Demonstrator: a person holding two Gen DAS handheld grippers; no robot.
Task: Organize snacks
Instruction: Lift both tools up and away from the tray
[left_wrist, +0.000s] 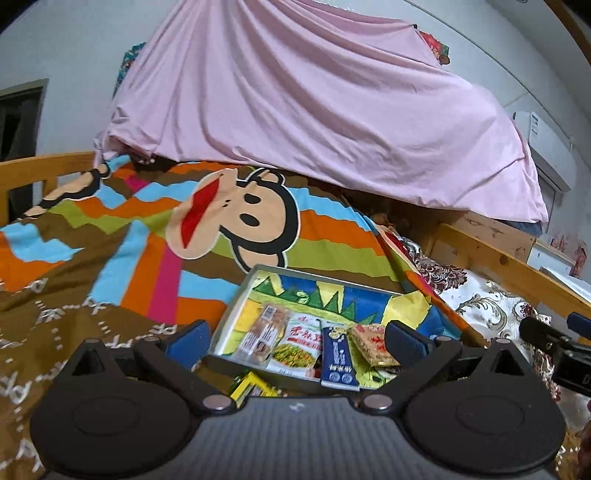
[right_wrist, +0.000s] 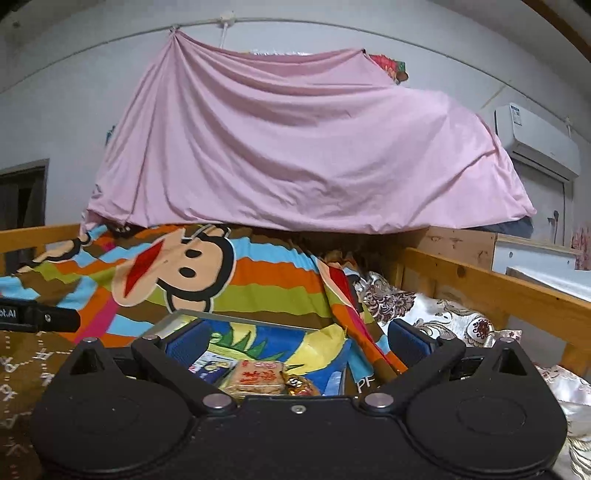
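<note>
Striped monkey quilt (left_wrist: 147, 229) under your tray (left_wrist: 236, 299), which holds flat snack packets (left_wrist: 301, 341), a blue box (left_wrist: 338, 360), a rice cake (left_wrist: 373, 343). Your left gripper (left_wrist: 295, 338) and right gripper (right_wrist: 295, 341) both gape, holding nothing.

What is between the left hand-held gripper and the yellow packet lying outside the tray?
Nothing visible. The left hand-held gripper is open above the yellow packet, which lies just outside the tray, partly hidden by the gripper's own body.
</note>
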